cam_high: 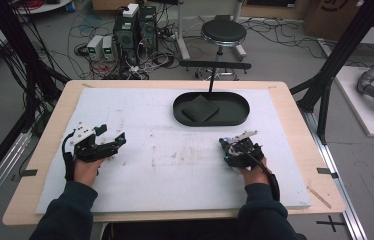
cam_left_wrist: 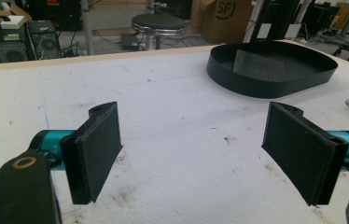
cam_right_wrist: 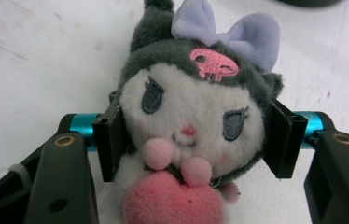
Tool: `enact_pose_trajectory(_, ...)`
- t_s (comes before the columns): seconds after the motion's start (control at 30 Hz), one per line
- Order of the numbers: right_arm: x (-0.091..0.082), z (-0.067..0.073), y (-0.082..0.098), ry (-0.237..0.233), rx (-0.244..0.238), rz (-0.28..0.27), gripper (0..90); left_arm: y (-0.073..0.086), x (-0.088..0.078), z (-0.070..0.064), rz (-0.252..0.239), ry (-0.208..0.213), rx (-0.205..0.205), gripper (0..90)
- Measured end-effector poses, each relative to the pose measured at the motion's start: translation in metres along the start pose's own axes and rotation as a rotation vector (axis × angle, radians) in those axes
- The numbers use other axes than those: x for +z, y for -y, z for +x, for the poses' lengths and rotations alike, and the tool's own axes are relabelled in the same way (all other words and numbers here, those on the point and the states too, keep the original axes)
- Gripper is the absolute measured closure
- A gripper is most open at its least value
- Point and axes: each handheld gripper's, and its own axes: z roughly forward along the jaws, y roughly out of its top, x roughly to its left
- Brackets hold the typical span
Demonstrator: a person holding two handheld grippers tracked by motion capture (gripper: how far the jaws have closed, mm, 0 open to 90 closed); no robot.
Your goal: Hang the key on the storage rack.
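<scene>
A small plush toy (cam_right_wrist: 191, 112) with a dark hood, white face, lilac bow and pink heart sits between the jaws of my right gripper (cam_right_wrist: 193, 140). Both pads press into the sides of its head, so that gripper is shut on it. In the high view my right gripper (cam_high: 236, 148) rests low over the white mat's right side, in front of the black oval tray (cam_high: 235, 119). My left gripper (cam_high: 111, 136) stays at the mat's left side. Its jaws stand wide open with bare mat between the left gripper's (cam_left_wrist: 196, 154) pads.
The black tray (cam_left_wrist: 275, 86) holds a flat dark square piece (cam_high: 200, 109). A white foam mat (cam_high: 165, 160) covers most of the wooden table (cam_high: 305, 130). Behind the table stand a round stool (cam_high: 223, 32), computer cases (cam_high: 135, 30) and loose cables.
</scene>
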Motion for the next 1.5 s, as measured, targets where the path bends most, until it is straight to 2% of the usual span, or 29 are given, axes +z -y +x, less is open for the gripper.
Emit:
enact_pose_trajectory(0.13,-0.016,-0.012,-0.006,-0.030,0.011,-0.110,36.1,0.000,0.000,0.001,0.000,-0.002,-0.005,19.1)
enact_pose_trajectory(0.27,-0.028,-0.032,-0.024,-0.043,0.032,-0.153,35.9,0.000,0.001,0.000,-0.006,0.005,-0.007,19.2)
enact_pose_trajectory(0.4,-0.040,-0.051,-0.046,-0.024,0.045,-0.188,35.9,0.000,0.001,0.001,-0.010,0.004,-0.011,19.4)
enact_pose_trajectory(0.63,-0.051,-0.069,-0.091,0.030,-0.029,-0.182,35.7,0.001,0.002,0.002,-0.013,0.010,-0.011,19.6)
enact_pose_trajectory(0.73,-0.051,-0.079,-0.110,0.064,-0.023,-0.186,35.6,0.001,0.003,0.001,-0.012,0.013,-0.007,19.7)
enact_pose_trajectory(0.93,-0.046,-0.104,-0.140,0.114,0.022,-0.182,35.4,0.001,0.004,0.001,-0.005,0.019,-0.003,19.8)
enact_pose_trajectory(1.07,-0.041,-0.117,-0.152,0.117,0.066,-0.193,35.5,0.002,0.004,0.002,-0.005,0.019,-0.009,19.8)
enact_pose_trajectory(1.37,-0.032,-0.120,-0.166,0.120,0.058,-0.238,35.5,0.002,0.006,0.002,-0.001,0.024,-0.008,20.1)
enact_pose_trajectory(1.5,-0.030,-0.122,-0.174,0.138,0.060,-0.226,35.4,0.002,0.006,0.002,0.001,0.022,-0.013,20.2)
